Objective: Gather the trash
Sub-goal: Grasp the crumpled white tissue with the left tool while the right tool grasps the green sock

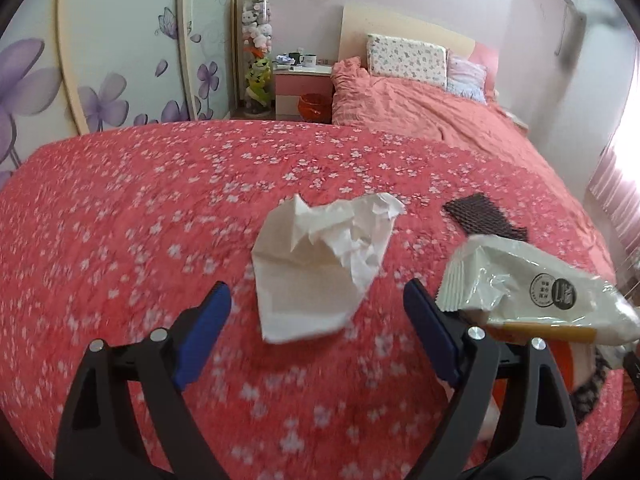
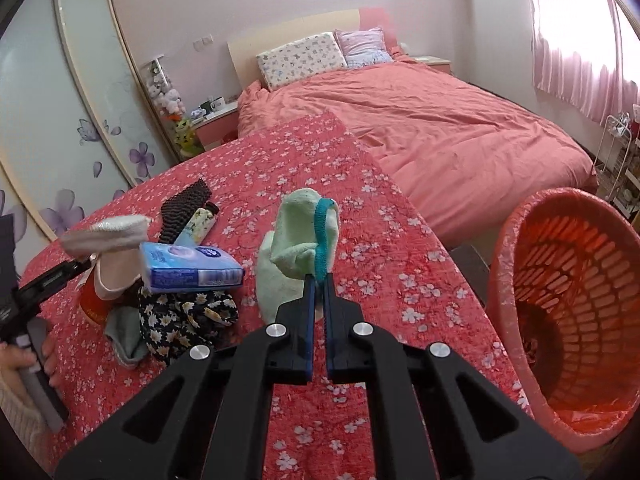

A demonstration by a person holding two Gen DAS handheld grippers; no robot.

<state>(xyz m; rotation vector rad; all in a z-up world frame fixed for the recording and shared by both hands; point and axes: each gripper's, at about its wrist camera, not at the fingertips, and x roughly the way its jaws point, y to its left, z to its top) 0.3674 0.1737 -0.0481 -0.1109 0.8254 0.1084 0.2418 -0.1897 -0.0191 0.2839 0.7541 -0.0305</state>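
A crumpled white tissue (image 1: pixel 320 264) lies on the red floral table cover (image 1: pixel 120 220), just ahead of my left gripper (image 1: pixel 316 304), whose jaws are open and empty on either side of its near end. My right gripper (image 2: pixel 319 278) is shut on a pale green sock with a teal cuff (image 2: pixel 304 248) and holds it up above the table. A red basket lined with a pink bag (image 2: pixel 568 312) stands tilted at the table's right edge, in the right wrist view.
A white plastic tissue pack (image 1: pixel 532 284) and a dark mesh piece (image 1: pixel 484 218) lie right of the left gripper. A blue tissue packet (image 2: pixel 192 268), a floral cloth (image 2: pixel 184 320), a tube (image 2: pixel 198 224) and a dark knit piece (image 2: pixel 184 204) are piled at the left. A bed (image 2: pixel 420 128) stands behind.
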